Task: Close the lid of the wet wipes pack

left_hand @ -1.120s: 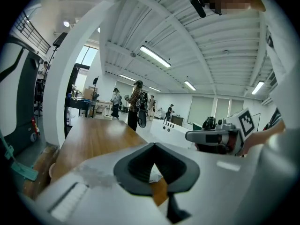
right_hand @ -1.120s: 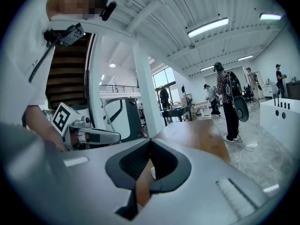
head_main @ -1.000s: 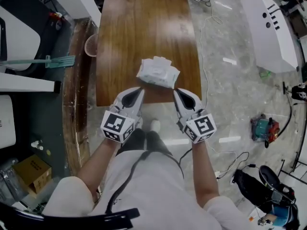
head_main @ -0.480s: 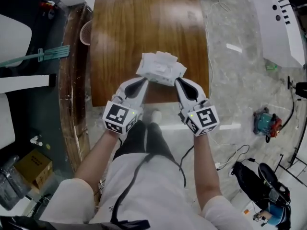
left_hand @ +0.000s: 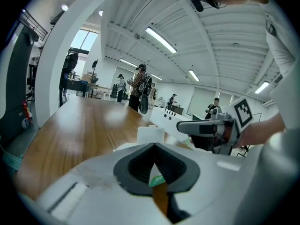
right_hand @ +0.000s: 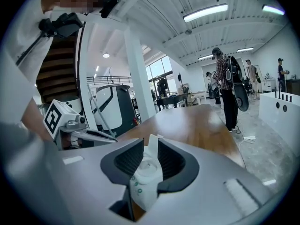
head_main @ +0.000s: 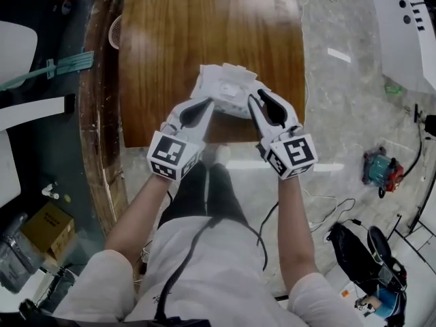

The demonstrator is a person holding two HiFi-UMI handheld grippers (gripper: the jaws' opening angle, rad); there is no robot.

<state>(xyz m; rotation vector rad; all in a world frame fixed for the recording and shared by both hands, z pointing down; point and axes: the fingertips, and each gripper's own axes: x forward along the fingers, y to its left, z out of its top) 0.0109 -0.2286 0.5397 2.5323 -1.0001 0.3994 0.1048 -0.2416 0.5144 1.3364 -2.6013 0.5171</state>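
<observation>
The white wet wipes pack [head_main: 228, 87] lies near the front edge of the wooden table [head_main: 204, 19], its lid flap [left_hand: 150, 134] standing up. My left gripper [head_main: 208, 105] is at the pack's left end. In the left gripper view its jaws [left_hand: 153, 145] meet, with a bit of green-printed wrapper showing between them. My right gripper [head_main: 253, 101] is at the pack's right end. Its jaws [right_hand: 151, 144] have just been opening and stand parted, with the pack [right_hand: 144, 175] and its round dispensing cap between them.
The person's legs and feet stand close to the table's front edge [head_main: 204, 142]. On the floor to the right are cables and a red-and-teal tool [head_main: 378, 172]. A white cabinet [head_main: 409, 19] stands far right, a cardboard box [head_main: 37, 230] lower left. People stand in the background.
Both grippers have come down and forward with the pack, onto the table near its front edge. The right gripper's jaws, shut before, now stand parted around the pack's end.
</observation>
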